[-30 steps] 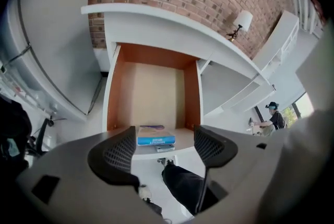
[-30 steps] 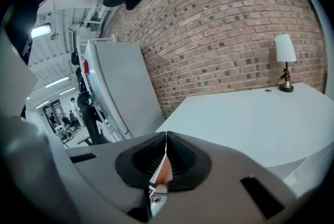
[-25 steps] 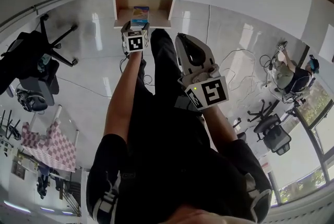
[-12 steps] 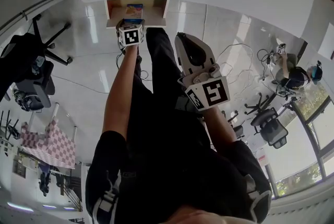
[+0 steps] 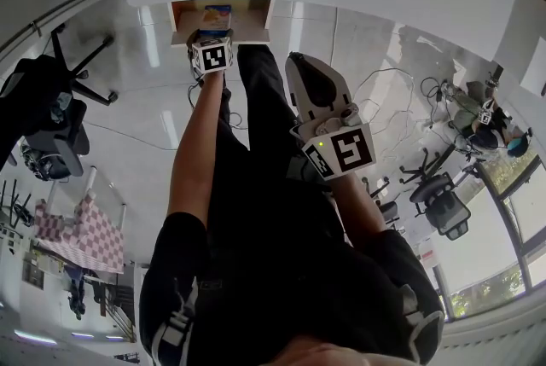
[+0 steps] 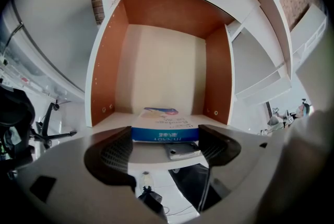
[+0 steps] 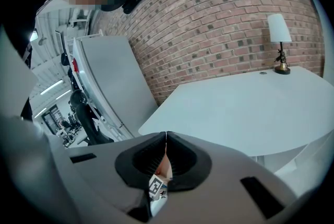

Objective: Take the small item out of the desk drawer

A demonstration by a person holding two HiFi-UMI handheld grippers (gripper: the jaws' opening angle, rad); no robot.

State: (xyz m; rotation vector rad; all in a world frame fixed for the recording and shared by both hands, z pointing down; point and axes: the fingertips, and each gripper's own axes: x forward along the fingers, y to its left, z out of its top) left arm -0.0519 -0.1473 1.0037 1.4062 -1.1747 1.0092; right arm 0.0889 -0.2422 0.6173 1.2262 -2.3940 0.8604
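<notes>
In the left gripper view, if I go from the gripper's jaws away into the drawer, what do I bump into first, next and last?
left gripper, jaws apart → small grey item → blue-and-white box → the drawer's pale beige panel

Bright even daylight, glare streaks on the glossy floor (image 5: pixel 153 57), strong fisheye bending and dark corners, sharp focus.

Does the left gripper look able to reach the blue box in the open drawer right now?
Probably yes. The left gripper points down into the open drawer, its fingers have just been opening and grip nothing, and the blue box lies uncovered in line between them with nothing above it.
</notes>
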